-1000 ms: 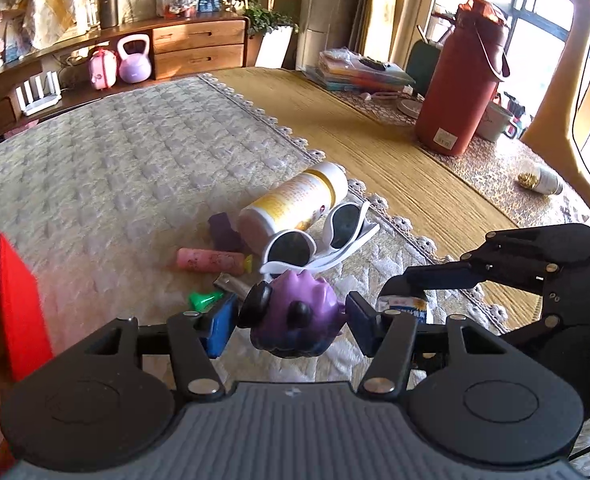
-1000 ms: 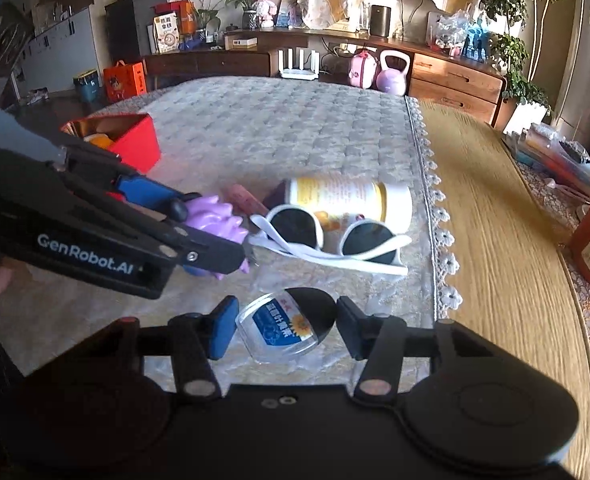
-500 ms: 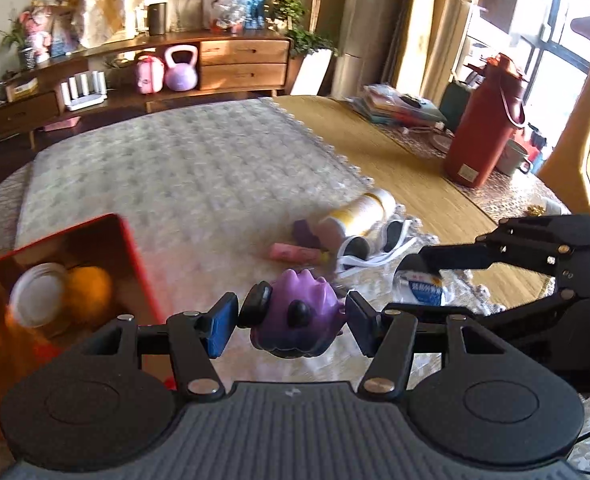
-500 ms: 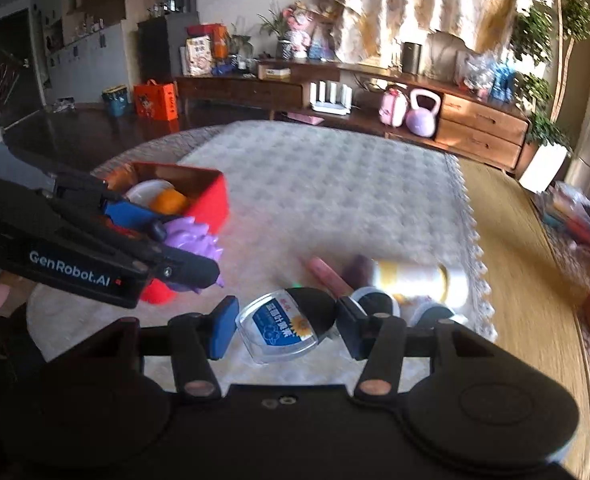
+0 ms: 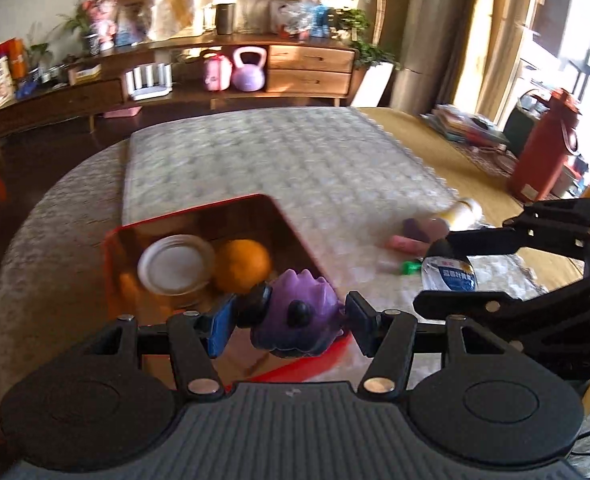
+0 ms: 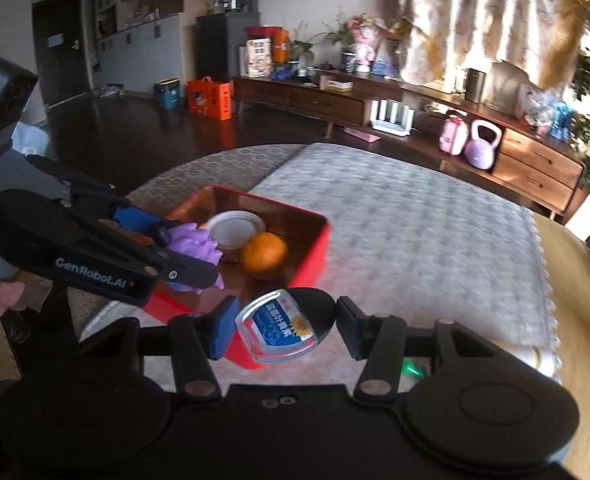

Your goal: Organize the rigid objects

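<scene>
We're at the drop-off: left gripper [image 5: 291, 320] clamped on purple toy [image 5: 299, 324], right gripper [image 6: 283, 326] on small jar [image 6: 281, 326]. Next: get both over red box [image 6: 311, 256], w/ jaws let go.

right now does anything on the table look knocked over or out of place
Yes. A yellow-labelled bottle lies on its side near the lace edge of the white cloth, with a pink tube and a small green piece loose beside it. Blur hides finer detail. The red box sits squarely and nothing looks spilled.
</scene>
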Demonstrator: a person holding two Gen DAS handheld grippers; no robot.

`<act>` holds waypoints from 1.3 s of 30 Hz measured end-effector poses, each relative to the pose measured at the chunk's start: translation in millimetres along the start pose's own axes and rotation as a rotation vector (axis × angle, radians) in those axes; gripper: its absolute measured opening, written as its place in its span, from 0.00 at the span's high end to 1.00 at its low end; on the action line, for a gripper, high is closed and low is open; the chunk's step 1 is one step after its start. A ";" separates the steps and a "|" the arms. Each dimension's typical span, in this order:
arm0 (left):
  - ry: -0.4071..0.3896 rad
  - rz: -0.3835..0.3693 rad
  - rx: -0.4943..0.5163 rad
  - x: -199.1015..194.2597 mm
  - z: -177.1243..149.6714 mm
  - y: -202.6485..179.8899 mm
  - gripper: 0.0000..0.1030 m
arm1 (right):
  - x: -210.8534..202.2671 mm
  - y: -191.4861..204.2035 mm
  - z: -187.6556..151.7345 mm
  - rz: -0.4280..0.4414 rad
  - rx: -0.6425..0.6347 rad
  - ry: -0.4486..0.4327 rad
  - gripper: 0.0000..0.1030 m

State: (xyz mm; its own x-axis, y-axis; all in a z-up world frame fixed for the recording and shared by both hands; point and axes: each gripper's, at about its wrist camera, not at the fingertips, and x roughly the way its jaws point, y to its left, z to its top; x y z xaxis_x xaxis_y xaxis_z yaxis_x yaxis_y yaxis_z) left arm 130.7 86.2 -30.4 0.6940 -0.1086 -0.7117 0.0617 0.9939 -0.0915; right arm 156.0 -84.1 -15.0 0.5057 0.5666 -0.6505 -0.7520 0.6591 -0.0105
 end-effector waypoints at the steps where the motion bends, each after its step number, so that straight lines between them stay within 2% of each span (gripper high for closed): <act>1: -0.001 0.008 -0.005 0.0 0.3 6.3 0.43 | 4.3 3.2 3.0 0.006 -0.004 0.002 0.49; 12: -0.018 0.096 -0.037 26.3 19.4 60.9 0.43 | 66.5 23.7 22.6 0.053 0.053 0.077 0.49; 22: 0.003 0.100 -0.067 70.9 31.3 83.4 0.43 | 119.0 37.6 20.6 0.054 0.076 0.177 0.49; 31: 0.027 0.114 -0.068 97.1 28.8 87.3 0.43 | 135.7 38.3 12.6 0.037 0.097 0.221 0.49; 39: 0.017 0.113 -0.055 100.7 29.3 85.4 0.43 | 135.2 49.0 10.6 0.028 0.065 0.227 0.49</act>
State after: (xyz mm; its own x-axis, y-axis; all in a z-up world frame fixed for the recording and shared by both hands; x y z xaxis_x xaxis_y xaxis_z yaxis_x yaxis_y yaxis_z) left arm 226.9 160.7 -89.5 0.6819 0.0029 -0.7314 -0.0559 0.9973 -0.0482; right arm 192.1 30.0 -95.5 0.3713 0.4647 -0.8039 -0.7323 0.6789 0.0542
